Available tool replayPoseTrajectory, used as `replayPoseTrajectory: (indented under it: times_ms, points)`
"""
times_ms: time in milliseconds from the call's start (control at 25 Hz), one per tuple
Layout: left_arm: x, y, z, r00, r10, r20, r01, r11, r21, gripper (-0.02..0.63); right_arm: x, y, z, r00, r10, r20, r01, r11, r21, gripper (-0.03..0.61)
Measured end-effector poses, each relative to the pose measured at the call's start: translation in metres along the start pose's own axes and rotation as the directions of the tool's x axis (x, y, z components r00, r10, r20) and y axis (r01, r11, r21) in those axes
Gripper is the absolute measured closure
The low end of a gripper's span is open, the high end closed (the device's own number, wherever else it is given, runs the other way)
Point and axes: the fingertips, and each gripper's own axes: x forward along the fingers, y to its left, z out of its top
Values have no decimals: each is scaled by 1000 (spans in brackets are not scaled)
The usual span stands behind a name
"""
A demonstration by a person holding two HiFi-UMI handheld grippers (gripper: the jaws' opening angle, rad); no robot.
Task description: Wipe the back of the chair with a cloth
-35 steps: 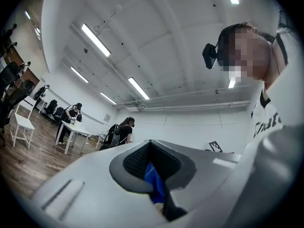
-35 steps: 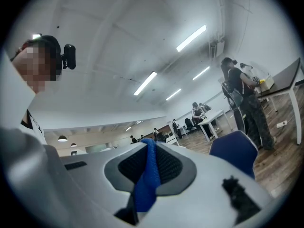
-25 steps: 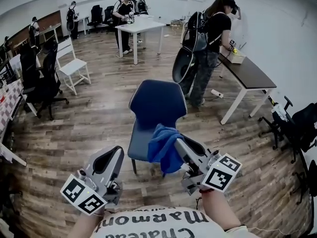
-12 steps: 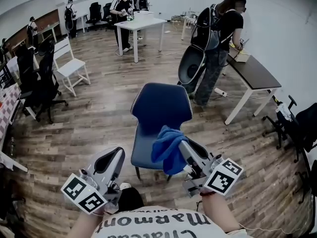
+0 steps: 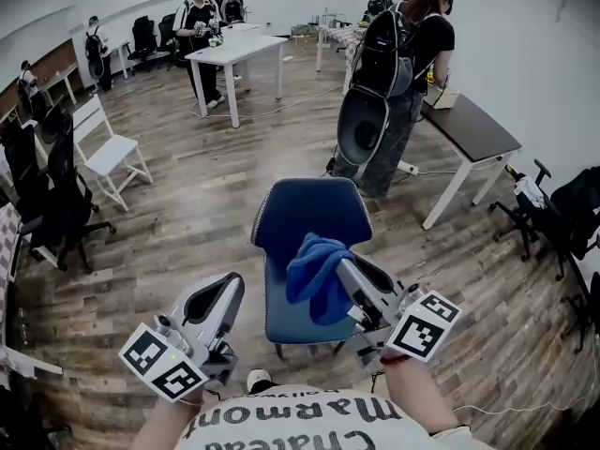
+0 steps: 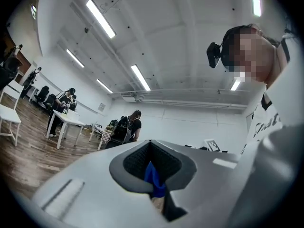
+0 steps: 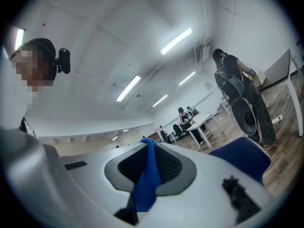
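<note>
The blue chair (image 5: pixel 309 216) stands on the wood floor (image 5: pixel 187 204) just in front of the person, well apart from the dark bench (image 5: pixel 473 129). The cloth (image 5: pixel 314 275) hangs bunched over it from the right gripper (image 5: pixel 345 272), whose jaws are clamped on a fold. The left gripper (image 5: pixel 228 289) has its jaws together on nothing. I'd lower the loose wad flat onto the backrest and drag it across. The chair's long axis runs away from the person; I can't tell which end is the back.
</note>
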Motion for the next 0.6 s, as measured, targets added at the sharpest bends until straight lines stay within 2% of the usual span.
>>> replayPoseTrajectory:
  times_ms: [400, 600]
  points:
    - [-6, 95, 38, 999, -51, 6, 51, 999, 1, 611, 97, 4, -6, 999, -32, 29, 33, 999, -25, 528]
    - [-3, 119, 34, 994, -107, -21, 106, 994, -12, 611, 125, -1, -15, 997, -64, 46, 65, 998, -20, 528]
